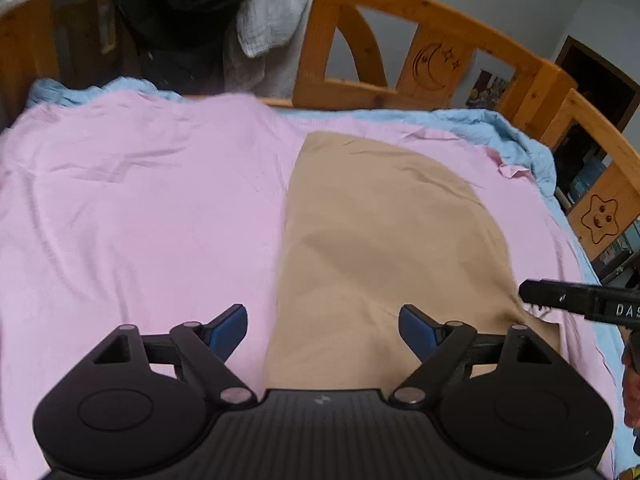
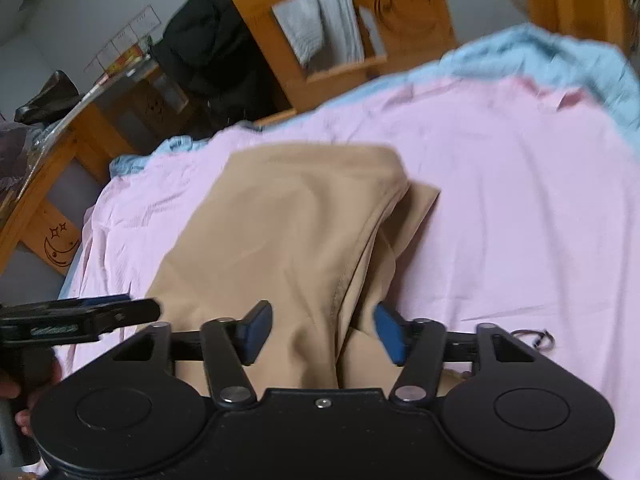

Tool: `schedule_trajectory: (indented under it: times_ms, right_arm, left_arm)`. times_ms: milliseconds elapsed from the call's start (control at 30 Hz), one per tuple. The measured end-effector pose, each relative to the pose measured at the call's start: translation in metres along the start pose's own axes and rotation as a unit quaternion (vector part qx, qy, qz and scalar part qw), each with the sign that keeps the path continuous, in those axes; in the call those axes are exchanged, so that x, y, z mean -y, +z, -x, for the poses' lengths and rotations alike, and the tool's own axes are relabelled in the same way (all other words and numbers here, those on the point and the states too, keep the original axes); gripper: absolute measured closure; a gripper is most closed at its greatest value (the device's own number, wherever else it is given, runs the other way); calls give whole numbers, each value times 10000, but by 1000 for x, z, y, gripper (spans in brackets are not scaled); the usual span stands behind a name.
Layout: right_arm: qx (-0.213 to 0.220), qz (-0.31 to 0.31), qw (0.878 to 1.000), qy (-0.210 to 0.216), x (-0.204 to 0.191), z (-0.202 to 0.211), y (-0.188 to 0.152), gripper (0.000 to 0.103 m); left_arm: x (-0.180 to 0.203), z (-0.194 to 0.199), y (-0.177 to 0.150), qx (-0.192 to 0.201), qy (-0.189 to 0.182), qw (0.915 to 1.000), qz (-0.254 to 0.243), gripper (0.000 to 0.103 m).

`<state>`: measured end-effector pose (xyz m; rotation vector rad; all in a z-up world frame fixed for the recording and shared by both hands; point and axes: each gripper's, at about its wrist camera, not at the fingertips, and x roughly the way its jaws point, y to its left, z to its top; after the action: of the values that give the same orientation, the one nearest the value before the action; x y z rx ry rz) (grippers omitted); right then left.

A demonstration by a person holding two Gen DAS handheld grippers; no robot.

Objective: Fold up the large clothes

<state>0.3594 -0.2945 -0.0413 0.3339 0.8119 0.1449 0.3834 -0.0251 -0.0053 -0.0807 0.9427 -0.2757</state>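
A tan garment [image 1: 384,240] lies folded lengthwise on the pink sheet [image 1: 140,208] of a bed. My left gripper [image 1: 322,330] is open and empty, hovering over the garment's near left edge. In the right wrist view the same tan garment [image 2: 288,232] shows a folded layer and a seam along its right side. My right gripper [image 2: 322,334] is open, its blue pads either side of a bunched fold at the garment's near end, not closed on it. The right gripper's body shows at the left view's right edge [image 1: 580,300]; the left gripper's body shows in the right view [image 2: 80,316].
A wooden bed rail [image 1: 420,32] with moon and star carvings runs along the far and right sides. A blue blanket [image 1: 520,140] edges the pink sheet. Dark and white clothes [image 1: 224,20] hang on the rail. A small dark hair tie [image 2: 540,338] lies on the sheet.
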Motion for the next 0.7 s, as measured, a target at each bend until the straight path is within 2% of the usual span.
schedule_trajectory:
  times_ms: [33, 100, 300, 400, 700]
  right_arm:
    - [125, 83, 9999, -46, -5, 11, -3, 36]
    - [400, 264, 9988, -84, -16, 31, -11, 29]
    - [1253, 855, 9884, -90, -56, 96, -50, 18]
    - [1625, 1047, 9811, -70, -74, 124, -70, 16]
    - [2553, 1213, 9588, -288, -104, 178, -115, 9]
  left_arm:
    - [3, 12, -5, 104, 40, 9999, 20, 12]
    - [5, 36, -17, 355, 60, 9993, 38, 2]
    - [11, 105, -54, 953, 24, 9954, 61, 1]
    - [14, 136, -73, 1263, -45, 9920, 14, 1]
    - [17, 190, -102, 1864, 36, 9821, -271, 1]
